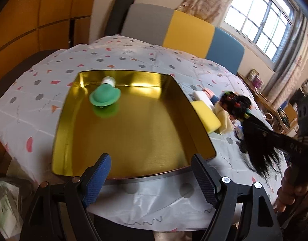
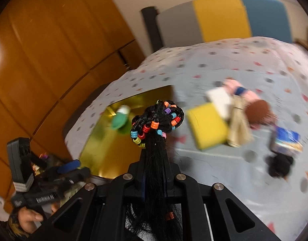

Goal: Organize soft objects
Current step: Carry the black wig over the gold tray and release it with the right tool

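A gold tray (image 1: 133, 138) lies on the dotted tablecloth, also seen in the right wrist view (image 2: 97, 144). A green soft toy with a white cap (image 1: 104, 96) lies in its far left corner. My left gripper (image 1: 151, 178) is open and empty over the tray's near edge. My right gripper (image 2: 155, 158) is shut on a black hairpiece with coloured beads (image 2: 157, 120), held in the air right of the tray; it also shows in the left wrist view (image 1: 237, 105). A yellow sponge (image 2: 207, 127), a white sponge (image 2: 220, 100) and a doll (image 2: 252, 108) lie right of the tray.
A blue packet (image 2: 286, 140) and a black tuft (image 2: 280, 165) lie at the right of the table. A grey, yellow and blue chair back (image 1: 174, 28) stands behind it. Wooden cabinets (image 2: 43, 60) are on the left, a window (image 1: 262, 12) at the far right.
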Tool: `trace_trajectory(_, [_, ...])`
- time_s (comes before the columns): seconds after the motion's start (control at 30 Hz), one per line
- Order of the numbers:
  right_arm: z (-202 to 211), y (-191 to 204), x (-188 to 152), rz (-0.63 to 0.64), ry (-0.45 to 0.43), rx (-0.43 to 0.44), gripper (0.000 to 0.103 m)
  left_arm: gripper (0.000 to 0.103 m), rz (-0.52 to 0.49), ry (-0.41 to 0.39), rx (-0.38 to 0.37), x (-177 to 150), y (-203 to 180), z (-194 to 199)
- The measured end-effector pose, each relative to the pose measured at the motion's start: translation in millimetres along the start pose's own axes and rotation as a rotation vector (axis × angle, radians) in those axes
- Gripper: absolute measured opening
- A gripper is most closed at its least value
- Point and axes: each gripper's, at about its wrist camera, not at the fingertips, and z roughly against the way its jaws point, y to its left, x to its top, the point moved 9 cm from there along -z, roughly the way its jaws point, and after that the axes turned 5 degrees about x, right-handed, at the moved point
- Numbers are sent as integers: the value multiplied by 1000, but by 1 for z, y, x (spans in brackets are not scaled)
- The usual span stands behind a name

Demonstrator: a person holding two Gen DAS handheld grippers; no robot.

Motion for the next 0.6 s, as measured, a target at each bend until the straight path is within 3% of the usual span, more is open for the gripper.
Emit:
trace_trajectory(0.27, [-95, 42, 21, 21, 121, -5, 12, 83, 37, -25, 64, 2, 36, 11])
trace_trajectory(0.6, [-186, 9, 45, -16, 217, -177, 14, 82, 61, -13, 144, 0, 62, 11])
